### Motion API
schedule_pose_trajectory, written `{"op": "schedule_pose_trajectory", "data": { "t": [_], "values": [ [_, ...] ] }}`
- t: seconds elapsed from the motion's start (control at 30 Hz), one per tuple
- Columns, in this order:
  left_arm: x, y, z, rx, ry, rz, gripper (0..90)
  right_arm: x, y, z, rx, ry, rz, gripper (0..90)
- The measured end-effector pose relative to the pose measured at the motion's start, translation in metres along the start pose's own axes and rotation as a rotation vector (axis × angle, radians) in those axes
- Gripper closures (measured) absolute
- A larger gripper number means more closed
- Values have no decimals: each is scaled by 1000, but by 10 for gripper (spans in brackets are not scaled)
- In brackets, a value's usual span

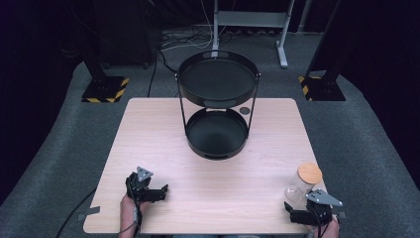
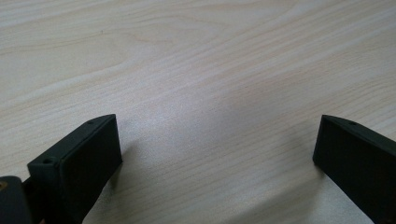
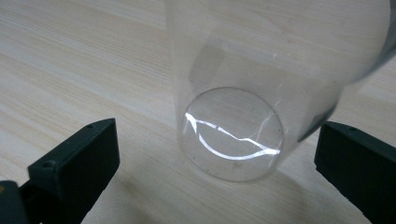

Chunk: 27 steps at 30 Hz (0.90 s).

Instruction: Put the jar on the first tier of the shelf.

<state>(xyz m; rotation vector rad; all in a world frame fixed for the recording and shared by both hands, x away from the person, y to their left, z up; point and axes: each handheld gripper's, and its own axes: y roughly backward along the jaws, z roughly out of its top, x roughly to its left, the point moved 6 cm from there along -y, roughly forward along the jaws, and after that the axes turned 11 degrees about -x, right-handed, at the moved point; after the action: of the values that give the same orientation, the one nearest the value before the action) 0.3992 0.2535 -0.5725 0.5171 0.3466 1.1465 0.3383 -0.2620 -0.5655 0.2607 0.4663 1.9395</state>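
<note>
Broadly, the pale wooden table point(image 1: 208, 173) carries a black two-tier round metal tray stand point(image 1: 218, 82) at its far middle, well apart from both of your hands. Near the table's right front corner stands a clear glass jar with a round wooden lid point(image 1: 309, 177), and just beside it, on its left, a clear empty drinking glass point(image 1: 293, 193). Your right gripper point(image 1: 293, 212) sits just in front of that glass; in the right gripper view its jaws are spread wide, with the glass point(image 3: 243, 116) between and slightly beyond them, untouched. Your left gripper point(image 1: 161, 192) rests low over bare wood at the front left, jaws likewise spread and holding nothing.

Risks, in order of consequence: the glass stands near the table edge, so a sideways nudge from one jaw before the other makes contact could tip it off or knock it into the jar. Closing low on the smooth wall may let it slip or rotate. Clamping too hard could crack it.
</note>
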Motion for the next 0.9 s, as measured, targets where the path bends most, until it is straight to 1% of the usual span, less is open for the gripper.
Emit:
{"op": "schedule_pose_trajectory", "data": {
  "t": [0.17,0.23,0.37,0.43,0.5,0.6,0.77,0.9],
  "values": [
    [0,0,0,0,2,1,7,-1,4,3,-10,-24,5,0],
    [0,0,0,1,0,1,8,-1,7,6,-8,-9,-1,0],
    [0,0,0,1,3,3,7,-2,11,12,-10,-2,-12,0],
    [0,0,0,1,3,3,7,-4,16,18,-26,-8,-19,0],
    [0,0,0,0,2,3,8,-4,17,20,-29,-2,-24,0],
    [0,0,0,0,2,2,11,-4,21,30,-43,8,-33,0],
    [0,0,0,0,2,2,11,-5,23,42,-68,8,-37,0],
    [0,0,0,0,2,2,11,-5,22,54,-91,18,-37,0]
  ]
}}
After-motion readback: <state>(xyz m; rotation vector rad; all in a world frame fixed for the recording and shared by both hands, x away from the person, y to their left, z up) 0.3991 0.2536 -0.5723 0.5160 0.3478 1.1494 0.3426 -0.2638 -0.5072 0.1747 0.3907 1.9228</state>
